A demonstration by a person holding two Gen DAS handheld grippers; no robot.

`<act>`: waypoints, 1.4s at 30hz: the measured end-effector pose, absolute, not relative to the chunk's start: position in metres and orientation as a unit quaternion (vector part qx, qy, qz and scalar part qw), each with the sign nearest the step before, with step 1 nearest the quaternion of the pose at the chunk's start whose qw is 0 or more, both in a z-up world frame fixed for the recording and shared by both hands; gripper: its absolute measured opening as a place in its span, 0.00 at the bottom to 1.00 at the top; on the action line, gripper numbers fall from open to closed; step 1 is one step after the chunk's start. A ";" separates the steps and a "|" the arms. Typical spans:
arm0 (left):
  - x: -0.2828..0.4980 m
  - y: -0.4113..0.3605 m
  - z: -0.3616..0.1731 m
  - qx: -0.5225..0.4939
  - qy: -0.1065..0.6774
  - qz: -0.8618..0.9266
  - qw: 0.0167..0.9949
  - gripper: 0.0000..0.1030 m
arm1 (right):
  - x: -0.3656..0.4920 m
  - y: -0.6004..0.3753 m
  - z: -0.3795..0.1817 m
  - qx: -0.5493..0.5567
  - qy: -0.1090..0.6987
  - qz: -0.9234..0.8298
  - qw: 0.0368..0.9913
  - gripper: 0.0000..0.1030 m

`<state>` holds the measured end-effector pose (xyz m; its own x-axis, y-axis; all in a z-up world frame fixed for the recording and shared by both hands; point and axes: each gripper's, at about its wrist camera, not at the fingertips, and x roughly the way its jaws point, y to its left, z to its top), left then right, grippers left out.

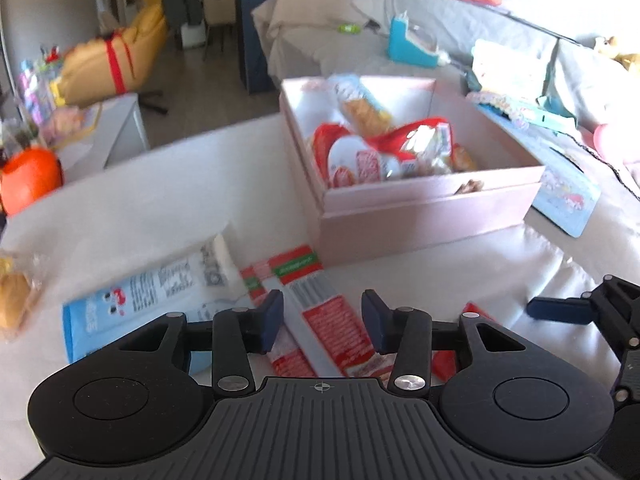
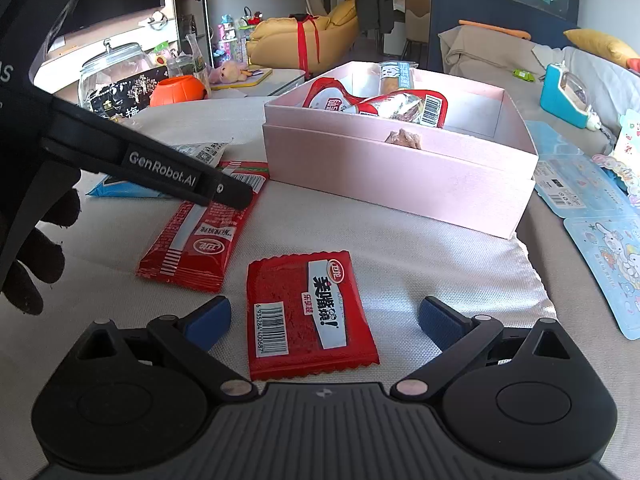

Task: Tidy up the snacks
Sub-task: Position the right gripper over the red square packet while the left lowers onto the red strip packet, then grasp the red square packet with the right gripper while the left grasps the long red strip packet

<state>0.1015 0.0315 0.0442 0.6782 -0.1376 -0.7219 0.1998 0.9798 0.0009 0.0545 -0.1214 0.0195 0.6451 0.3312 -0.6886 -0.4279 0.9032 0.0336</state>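
Note:
My left gripper (image 1: pixel 323 320) stands open over a long red and white snack packet (image 1: pixel 336 320) that lies flat on the cloth. In the right wrist view one of its fingers (image 2: pixel 224 190) rests at the far end of that packet (image 2: pixel 192 240). Near the front, my right gripper (image 2: pixel 324 320) is open wide, with a square red packet (image 2: pixel 308 312) flat between its pads and touching neither. Behind stands an open pink box (image 2: pixel 400 176) (image 1: pixel 420 208) holding red packets and a wrapped bread. A blue and white packet (image 1: pixel 152 300) lies left of the long one.
A bagged bread (image 1: pixel 16 296) sits at the far left edge. An orange pumpkin bucket (image 2: pixel 176 90) and a glass jar (image 2: pixel 112 76) stand at the back left. Blue sticker sheets (image 2: pixel 608 264) lie right of the box. A gloved hand (image 2: pixel 36 252) holds the left gripper.

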 end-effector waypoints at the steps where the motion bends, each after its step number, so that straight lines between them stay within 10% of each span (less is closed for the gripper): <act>1: 0.100 0.027 0.046 0.054 0.383 -0.089 0.918 0.46 | 0.054 -0.122 0.020 -0.066 0.365 0.210 0.905 0.98; 29: 0.121 0.067 0.025 0.024 0.428 -0.045 0.902 0.75 | 0.056 -0.123 0.019 -0.070 0.370 0.218 0.900 1.00; 42: 0.060 0.052 0.023 0.036 0.399 -0.107 0.910 0.60 | 0.051 -0.145 0.026 -0.093 0.380 0.222 0.893 0.97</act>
<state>0.0599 0.0518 0.0233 0.6594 -0.1670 -0.7331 0.2237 0.9744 -0.0207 0.0508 -0.1451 0.0261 0.6124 0.3265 -0.7199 -0.4672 0.8842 0.0036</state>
